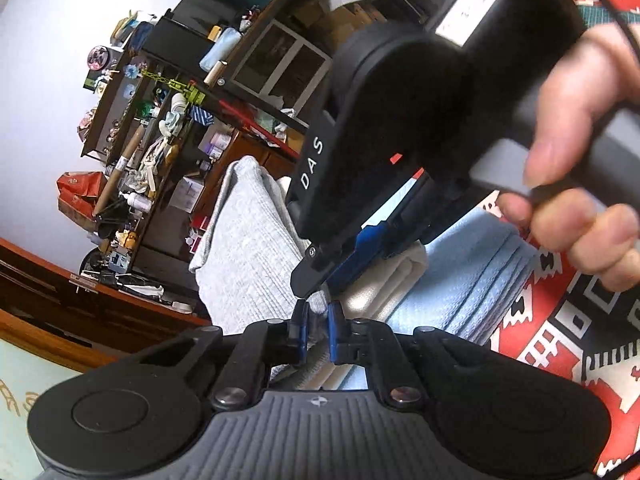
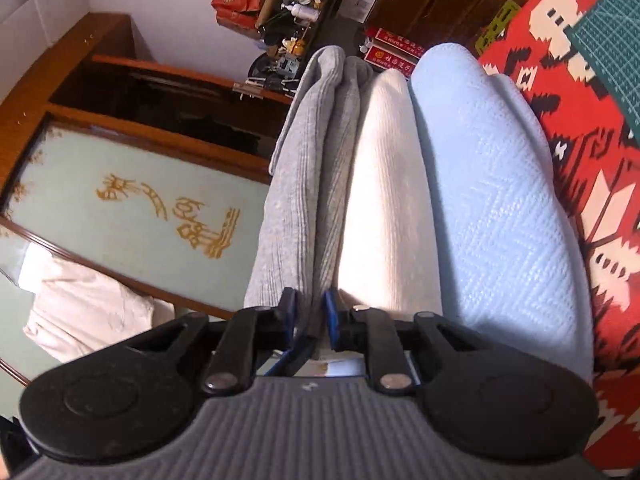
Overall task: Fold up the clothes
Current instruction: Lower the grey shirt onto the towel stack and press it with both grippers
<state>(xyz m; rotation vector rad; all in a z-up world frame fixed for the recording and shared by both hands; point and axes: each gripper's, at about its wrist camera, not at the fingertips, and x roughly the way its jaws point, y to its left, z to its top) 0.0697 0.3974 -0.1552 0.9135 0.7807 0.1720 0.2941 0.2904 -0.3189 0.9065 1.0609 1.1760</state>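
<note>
A grey ribbed garment [image 1: 248, 248] hangs folded in front of a stack of a white folded cloth [image 1: 394, 276] and a light blue folded cloth [image 1: 464, 288]. My left gripper [image 1: 317, 326] is shut on a grey corner of it. The right gripper [image 1: 324, 280], held by a person's hand [image 1: 580, 152], pinches the same grey edge just beyond. In the right wrist view the right gripper [image 2: 310, 314] is shut on a fold of the grey garment [image 2: 304, 180], with the white cloth [image 2: 384, 200] and the blue cloth [image 2: 500, 200] beside it.
A red patterned tablecloth [image 2: 580, 92] lies under the stack, with a green cutting mat [image 2: 608, 32] at its far corner. Cluttered dark shelves [image 1: 160, 140] stand behind. A wooden cabinet with a pale glass door [image 2: 140, 208] and a white bundle [image 2: 80, 312] are off to the left.
</note>
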